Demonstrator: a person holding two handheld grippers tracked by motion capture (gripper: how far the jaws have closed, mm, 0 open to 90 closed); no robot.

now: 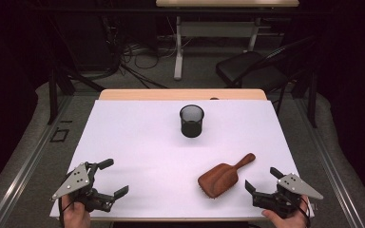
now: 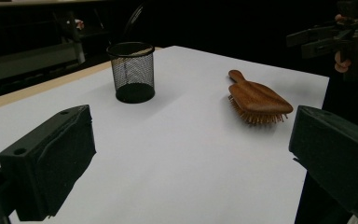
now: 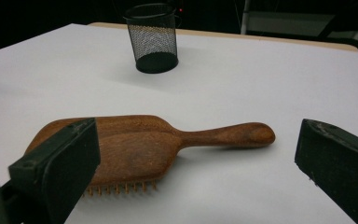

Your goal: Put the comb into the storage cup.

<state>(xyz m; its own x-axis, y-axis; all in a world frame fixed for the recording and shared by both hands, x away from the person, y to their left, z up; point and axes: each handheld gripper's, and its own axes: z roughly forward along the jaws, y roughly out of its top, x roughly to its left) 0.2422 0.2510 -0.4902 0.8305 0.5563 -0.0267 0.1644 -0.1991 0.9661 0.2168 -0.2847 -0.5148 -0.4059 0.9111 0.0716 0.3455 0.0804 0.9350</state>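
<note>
two grippers, left gripper [image 1: 108,179] and right gripper [image 1: 262,181], hover wide open and empty at the lower corners, the right nearest the brown wooden paddle hairbrush [image 1: 220,177] lying bristles-down at lower right of the white worktop [image 1: 138,142], likely ready to grasp it.

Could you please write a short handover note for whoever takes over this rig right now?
Left gripper: open, holding nothing, at the near left edge of the white table.
Right gripper: open, holding nothing, at the near right, its jaws pointing at the wooden hairbrush.
The hairbrush lies bristles down, handle angled toward the far right, apart from both grippers.
The black mesh cup stands upright near the far middle of the table and looks empty.
Done: nothing handled so far.
Left: probably pick up the hairbrush with the right gripper; the cup may be its destination.
</note>
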